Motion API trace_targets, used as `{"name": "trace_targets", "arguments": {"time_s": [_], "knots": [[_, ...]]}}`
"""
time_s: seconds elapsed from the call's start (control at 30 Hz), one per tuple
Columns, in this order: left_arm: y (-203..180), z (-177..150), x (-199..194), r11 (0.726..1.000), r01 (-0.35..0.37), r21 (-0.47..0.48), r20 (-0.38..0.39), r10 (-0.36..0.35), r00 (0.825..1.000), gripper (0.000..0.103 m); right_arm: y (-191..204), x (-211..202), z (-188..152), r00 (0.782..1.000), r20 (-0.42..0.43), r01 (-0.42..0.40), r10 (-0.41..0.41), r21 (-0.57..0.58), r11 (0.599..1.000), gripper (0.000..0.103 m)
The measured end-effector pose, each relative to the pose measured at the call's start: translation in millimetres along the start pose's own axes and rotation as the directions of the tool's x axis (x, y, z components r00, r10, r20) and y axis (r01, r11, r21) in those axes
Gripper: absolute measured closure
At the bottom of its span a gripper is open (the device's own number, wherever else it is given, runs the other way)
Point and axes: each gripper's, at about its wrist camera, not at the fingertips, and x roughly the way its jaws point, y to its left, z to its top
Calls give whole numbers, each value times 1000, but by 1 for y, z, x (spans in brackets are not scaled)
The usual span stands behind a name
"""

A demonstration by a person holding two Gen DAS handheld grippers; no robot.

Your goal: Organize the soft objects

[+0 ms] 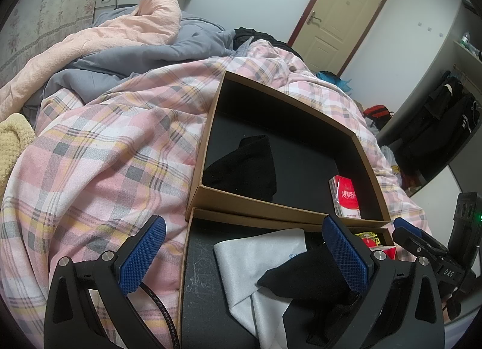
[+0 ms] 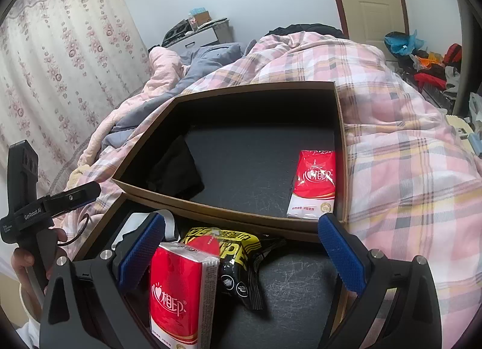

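Soft items sit split between two cardboard boxes on the plaid quilt (image 1: pixel 99 150).

Left wrist view: the near box (image 1: pixel 185 273) holds a pale grey cloth (image 1: pixel 256 261) with a black sock (image 1: pixel 307 270) lying over its corner. The far box (image 1: pixel 208 138) already has a folded black sock (image 1: pixel 244 168) at its left side and a red tissue pack (image 1: pixel 346 196) at its right. The left gripper (image 1: pixel 244 254) hangs low over the near box with its jaws spread wide and nothing between them; its right blue pad (image 1: pixel 346 254) is just beside the near sock, though whether they touch is unclear. To do the pick well, I would centre the jaws over the sock's bunched middle, so that they pinch the sock alone and not the cloth beneath. The right gripper (image 1: pixel 421 240) shows at the right edge.

Right wrist view: the right gripper (image 2: pixel 244 249) is also wide open and empty, angled down into the near box (image 2: pixel 301 288). A red tissue packet (image 2: pixel 177 291) stands close against its left pad (image 2: pixel 141 251), with a yellow-and-black wipes pouch (image 2: pixel 232 255) behind it. The matching pack (image 2: pixel 314 183) lies in the far box (image 2: pixel 340 144). Shifting left would centre the packet before closing. A hand (image 2: pixel 24 261) grips the left gripper's handle (image 2: pixel 27 216).
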Motion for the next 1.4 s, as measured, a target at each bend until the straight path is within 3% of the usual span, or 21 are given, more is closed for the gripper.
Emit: {"name": "trace_targets", "arguments": {"time_s": [1.4], "knots": [[-1, 0, 0, 1000, -3, 1, -1, 3, 1000, 0, -3, -1, -1, 1000, 2, -13, 13, 21, 1000, 2]]}}
